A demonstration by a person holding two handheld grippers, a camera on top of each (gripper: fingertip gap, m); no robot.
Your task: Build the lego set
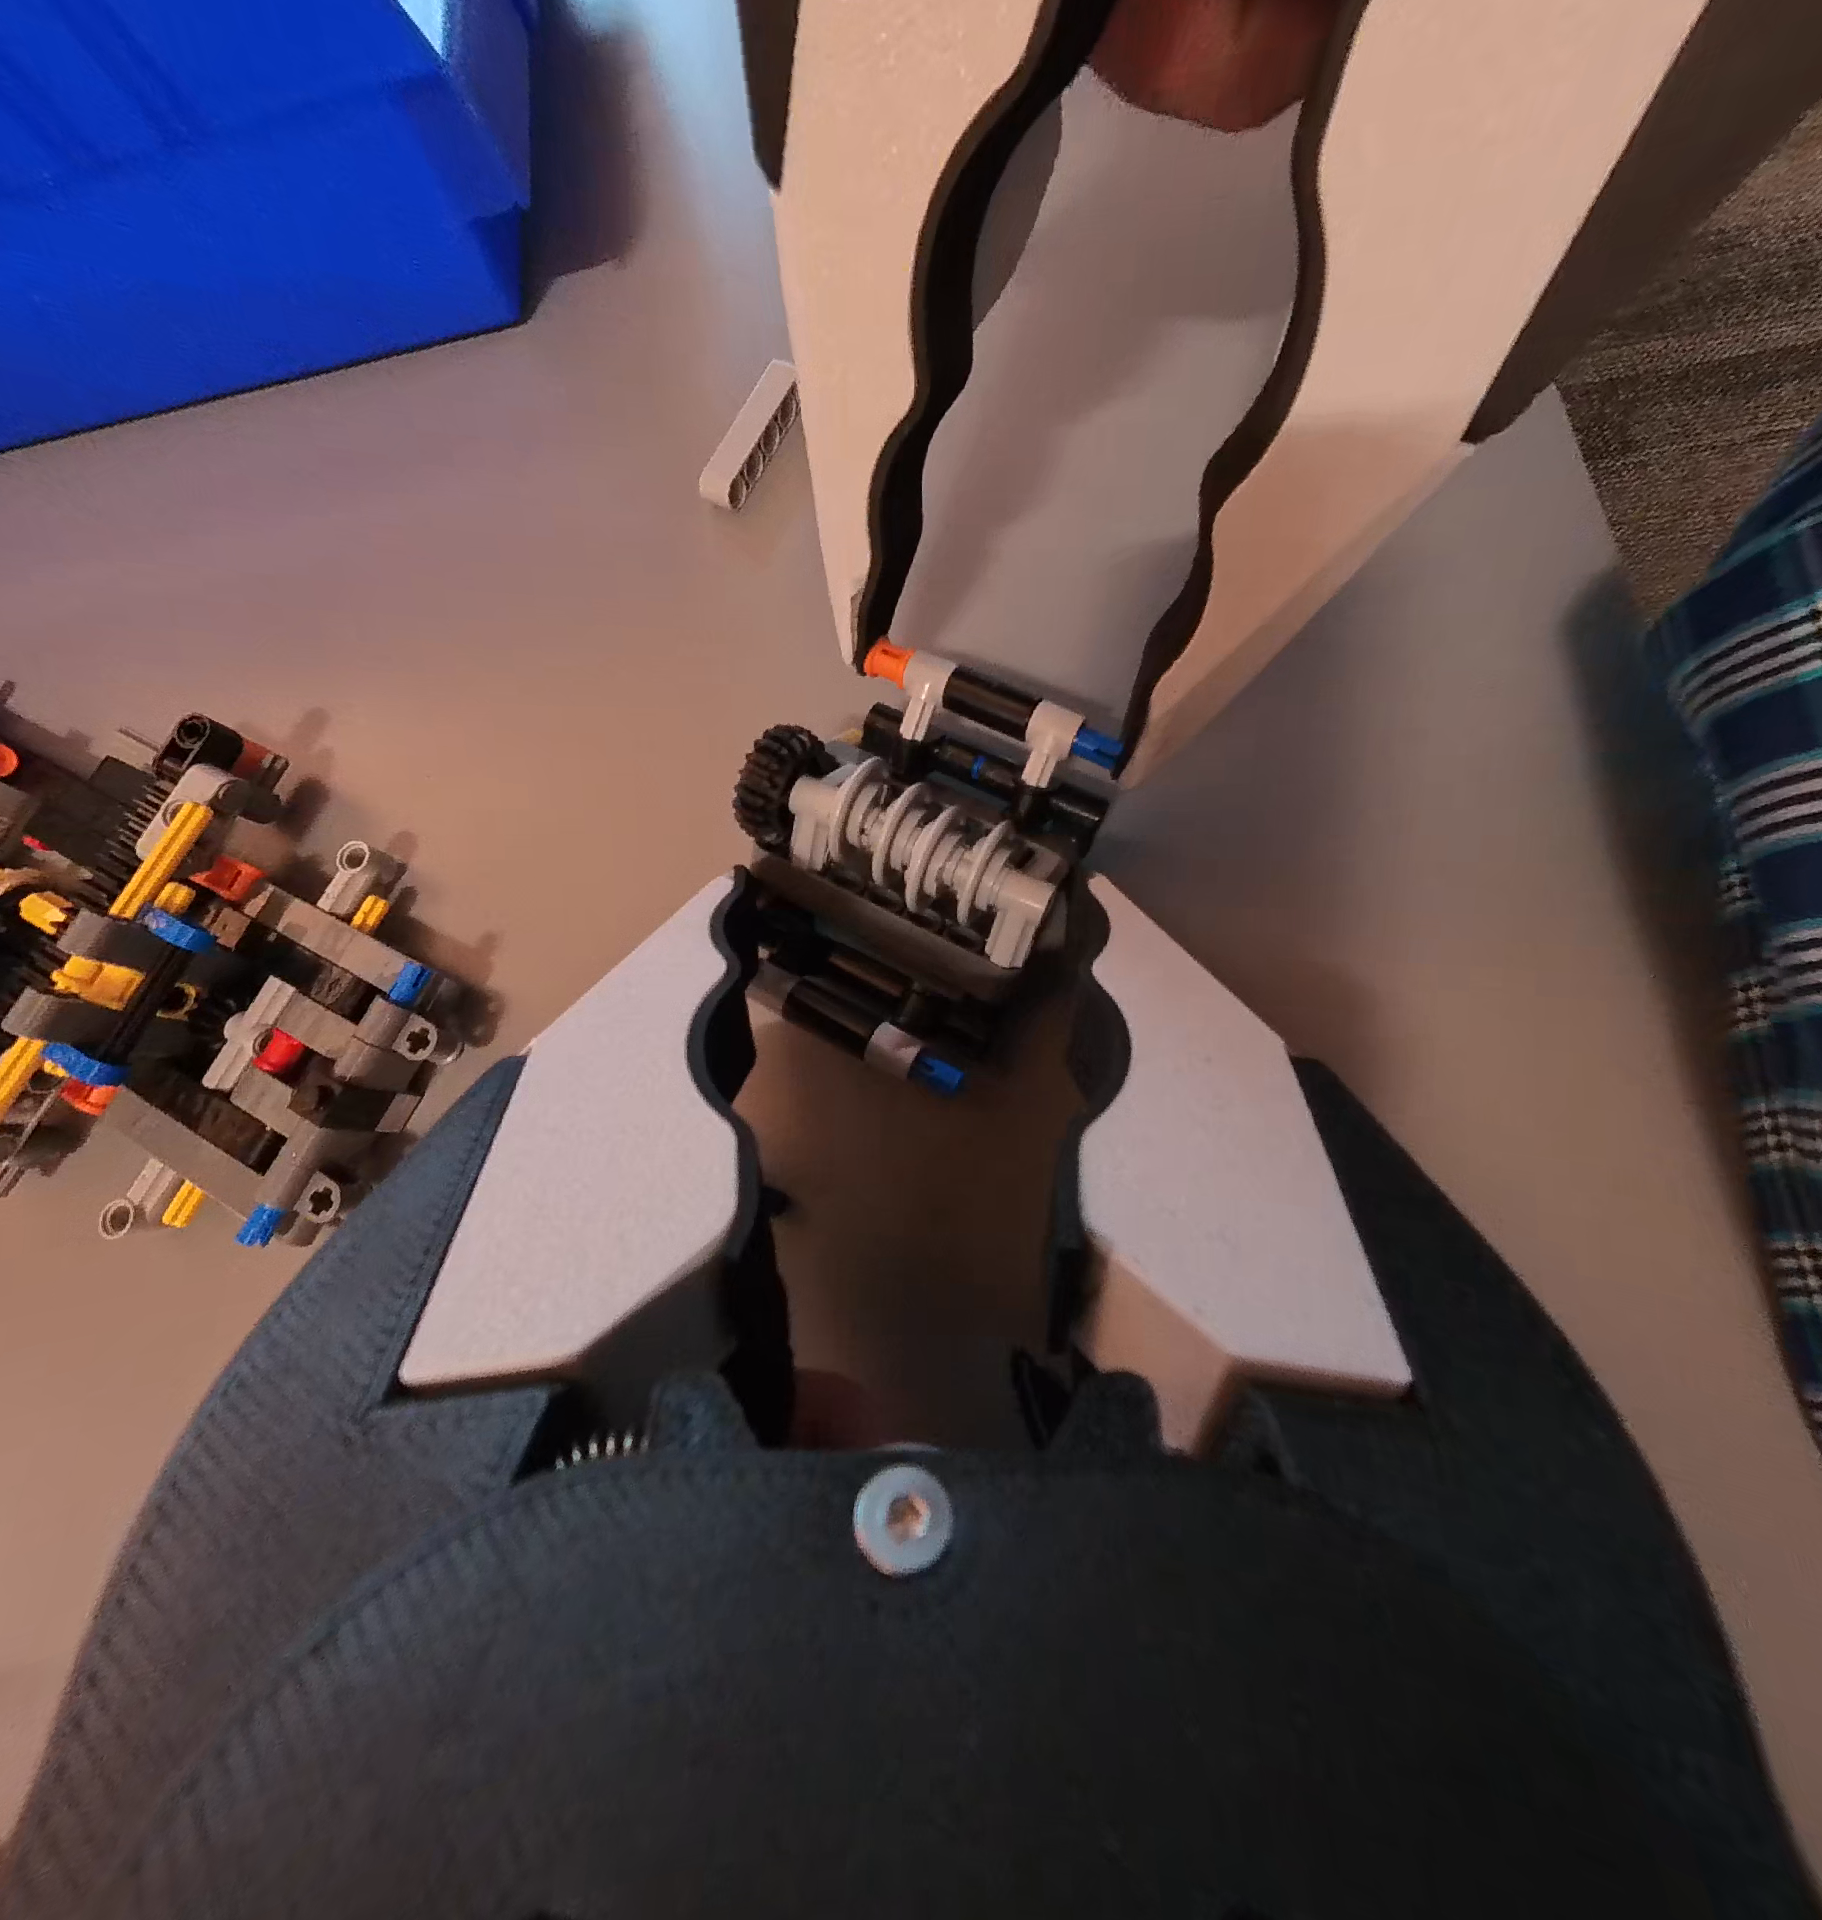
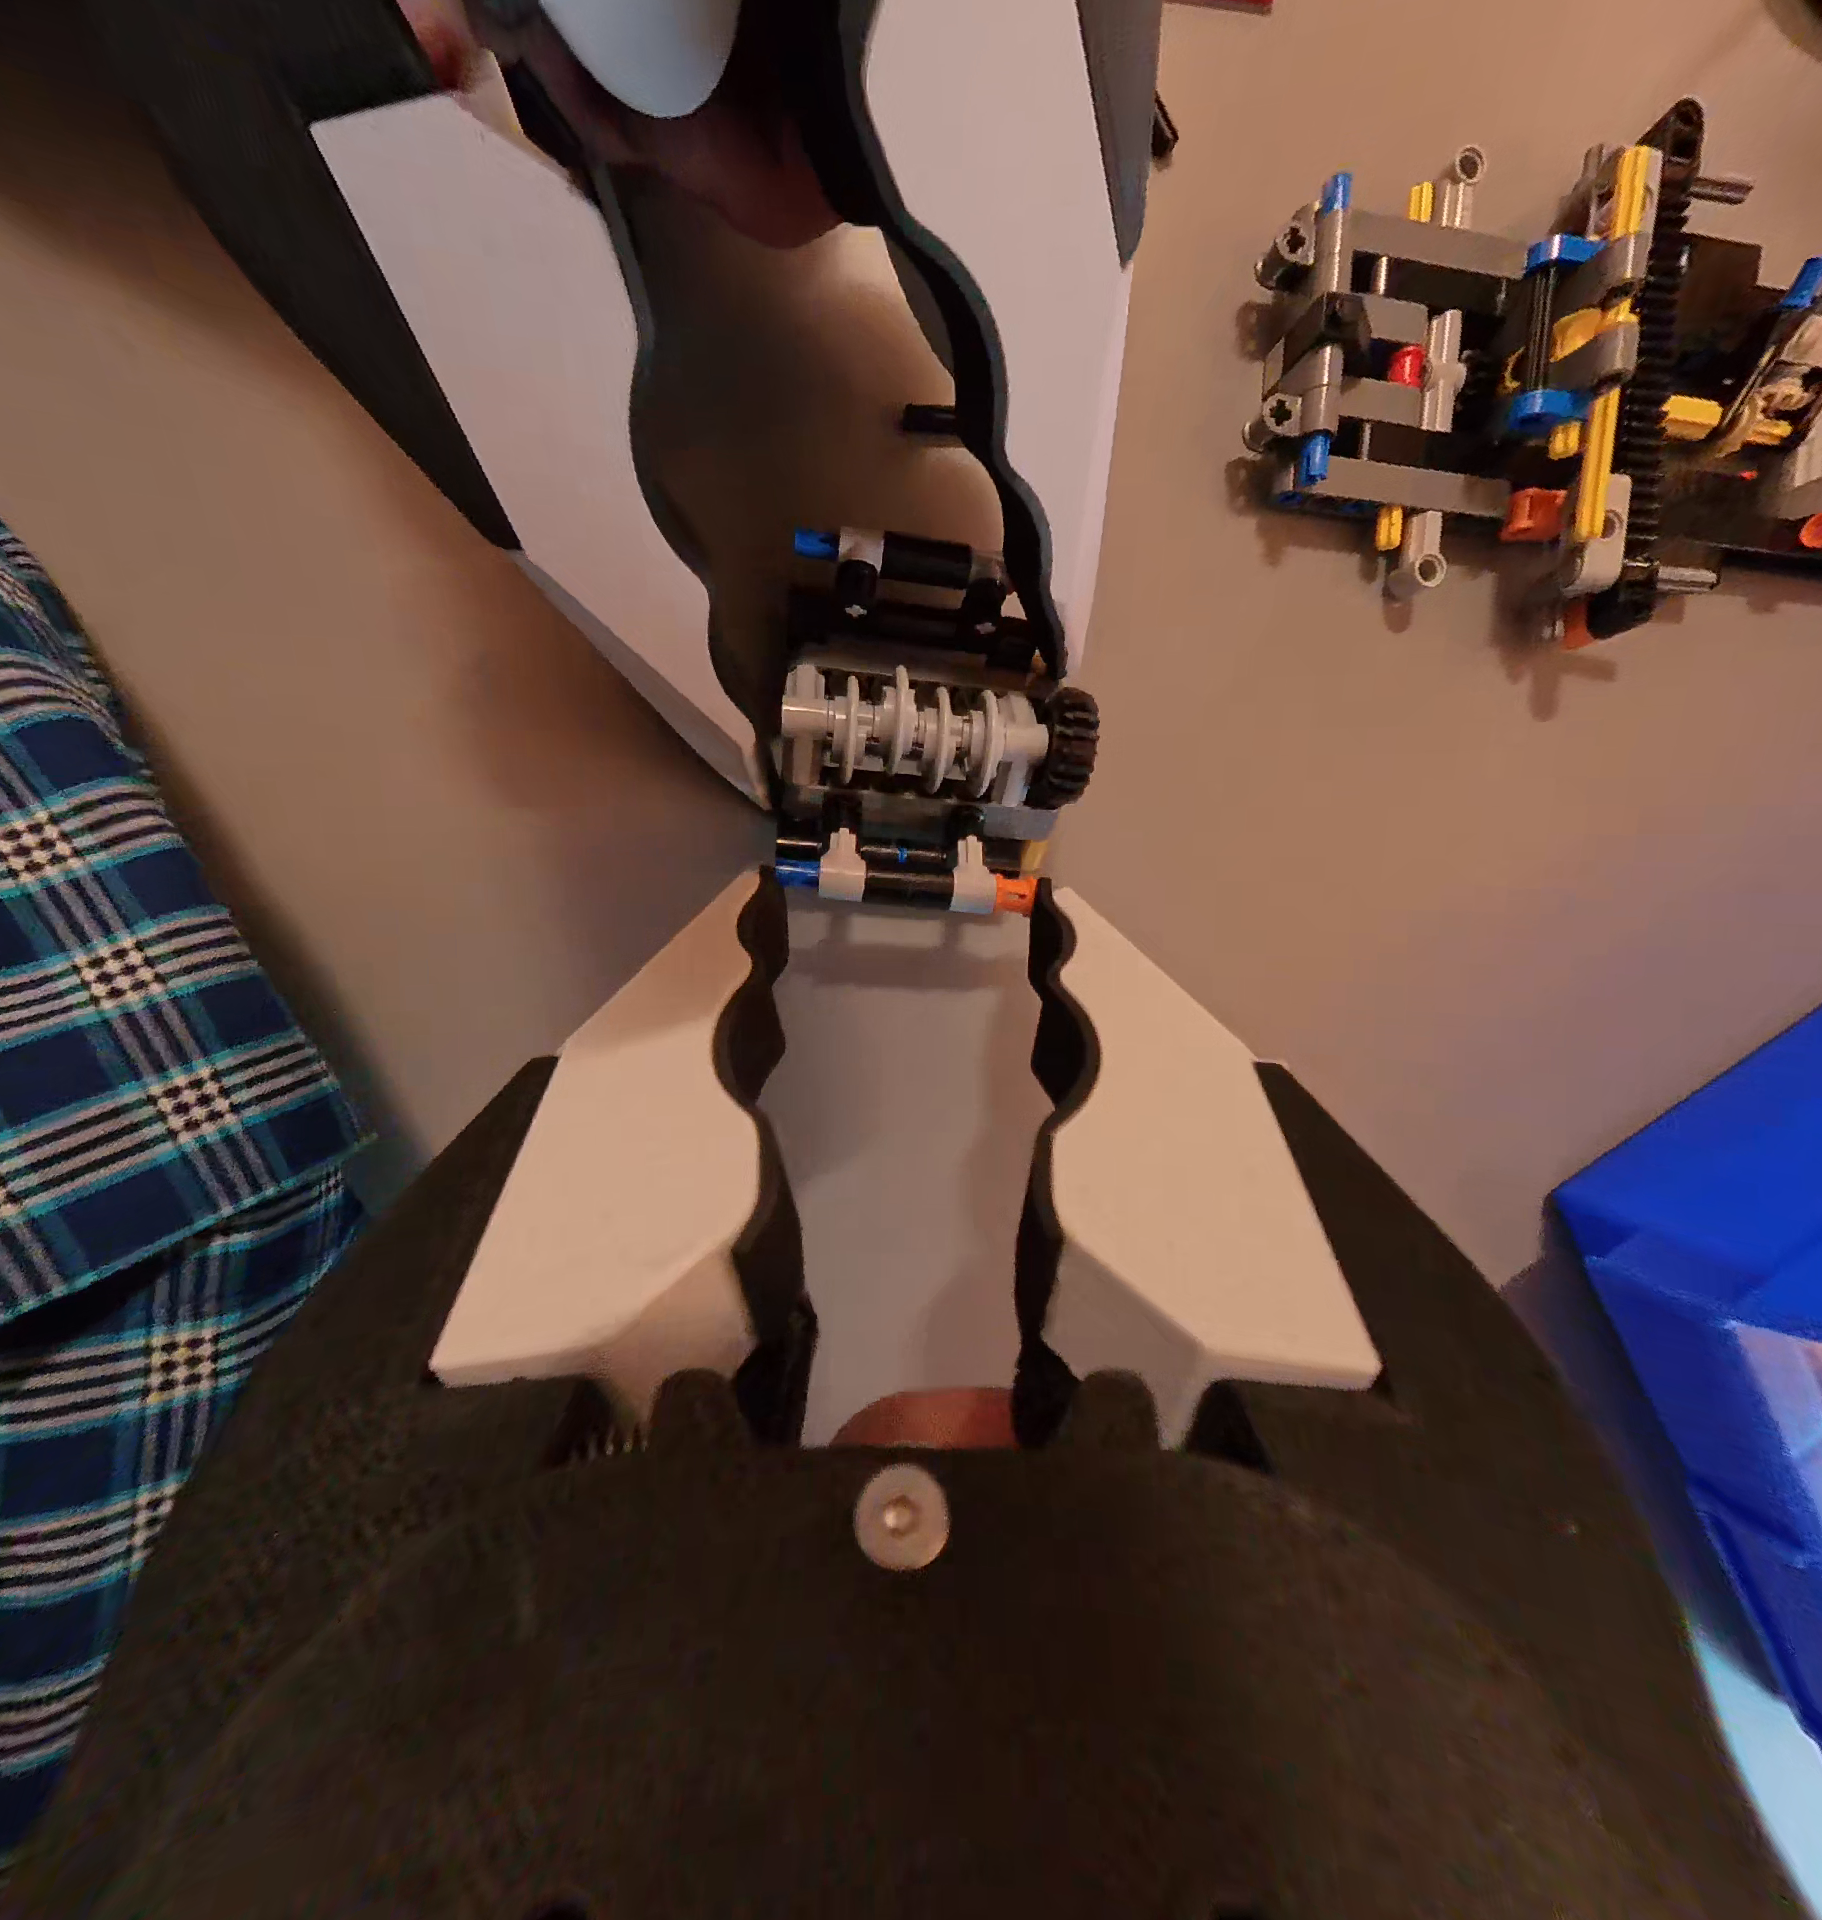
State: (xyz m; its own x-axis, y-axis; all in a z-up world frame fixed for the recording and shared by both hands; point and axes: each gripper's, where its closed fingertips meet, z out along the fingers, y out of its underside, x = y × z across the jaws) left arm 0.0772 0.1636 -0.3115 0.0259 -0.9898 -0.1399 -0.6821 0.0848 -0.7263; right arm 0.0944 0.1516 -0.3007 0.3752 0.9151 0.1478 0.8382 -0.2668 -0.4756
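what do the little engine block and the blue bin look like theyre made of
Engine block: hard moulded plastic, grey and black, smooth with a slight sheen on the ribbed shaft. Blue bin: probably rigid plastic too, uniform saturated colour with crisp stepped edges, though blur leaves its finish uncertain.

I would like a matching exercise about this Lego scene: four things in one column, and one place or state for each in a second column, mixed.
Things:
1. small module
2. big assembly
3. blue bin
4. grey beam

Places or states:
A. lies alone beside the right gripper
B. gripped by the left gripper
C. at the table's far corner in the left wrist view
D. lies untouched on the table

Pairs: 1-B, 2-D, 3-C, 4-A
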